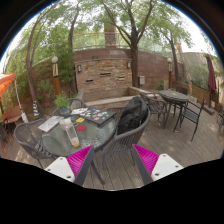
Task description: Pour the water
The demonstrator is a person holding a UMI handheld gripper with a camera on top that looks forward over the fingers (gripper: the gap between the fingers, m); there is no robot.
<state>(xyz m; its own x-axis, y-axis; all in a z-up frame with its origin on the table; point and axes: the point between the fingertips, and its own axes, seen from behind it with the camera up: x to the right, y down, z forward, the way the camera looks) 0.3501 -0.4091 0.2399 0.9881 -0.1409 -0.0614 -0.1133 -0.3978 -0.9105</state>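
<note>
Gripper [113,160] fingers spread, holding nothing; a chair [128,122] stands just ahead, a bottle [70,132] on my tabletop [58,142] beyond.

Soft daylight thru trees, strong fisheye bend at edges.

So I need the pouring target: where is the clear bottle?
In the gripper view, the clear bottle stands on the round glass table, ahead-left of the open gripper, beside the black metal chair.
</note>
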